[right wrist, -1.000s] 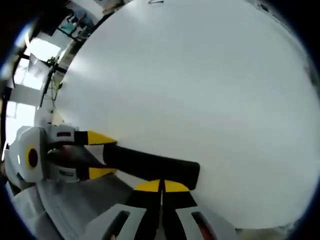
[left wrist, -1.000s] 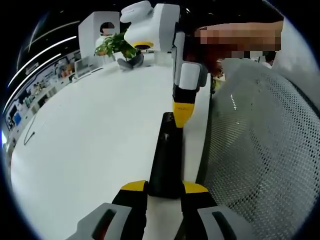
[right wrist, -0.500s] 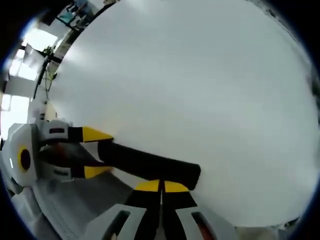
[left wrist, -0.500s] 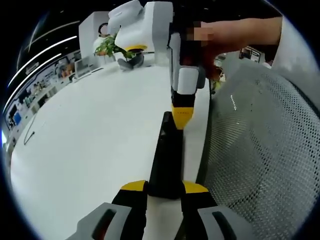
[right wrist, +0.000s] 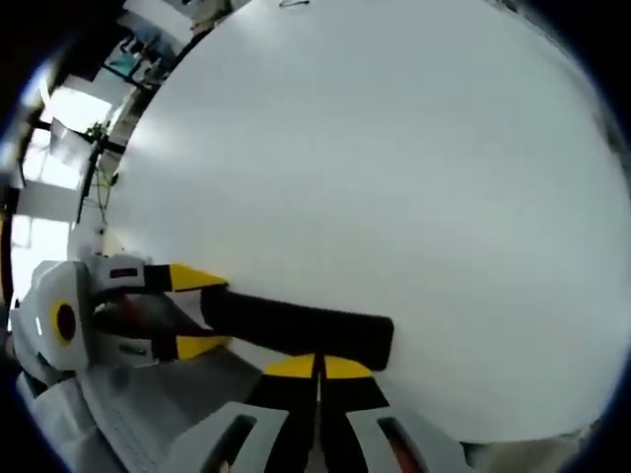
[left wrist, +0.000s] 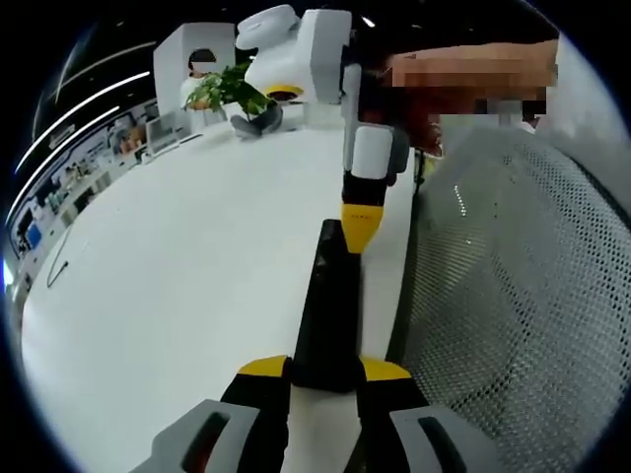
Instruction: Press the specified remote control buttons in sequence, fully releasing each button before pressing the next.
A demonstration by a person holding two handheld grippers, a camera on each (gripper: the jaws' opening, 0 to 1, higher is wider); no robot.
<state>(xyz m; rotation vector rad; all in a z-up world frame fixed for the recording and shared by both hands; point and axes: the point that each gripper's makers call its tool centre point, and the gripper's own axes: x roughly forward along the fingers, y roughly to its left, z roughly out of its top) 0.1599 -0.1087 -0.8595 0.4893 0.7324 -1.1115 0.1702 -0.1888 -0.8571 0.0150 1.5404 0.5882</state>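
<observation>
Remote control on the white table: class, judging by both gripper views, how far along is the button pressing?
Done: the left gripper clamps the remote control at its near end. In hand: the right gripper, shut, tips at the far end. Left: buttons aren't visible, so presses completed can't be judged.

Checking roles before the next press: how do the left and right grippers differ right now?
The left gripper holds the near end of the black remote control, jaws apart around it; the right gripper has its jaws shut, tips at the far end. Both have yellow tips and meet the remote on the white table.

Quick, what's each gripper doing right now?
Left gripper: shut on the remote control.
Right gripper: shut, tips together at the remote's far end.
</observation>
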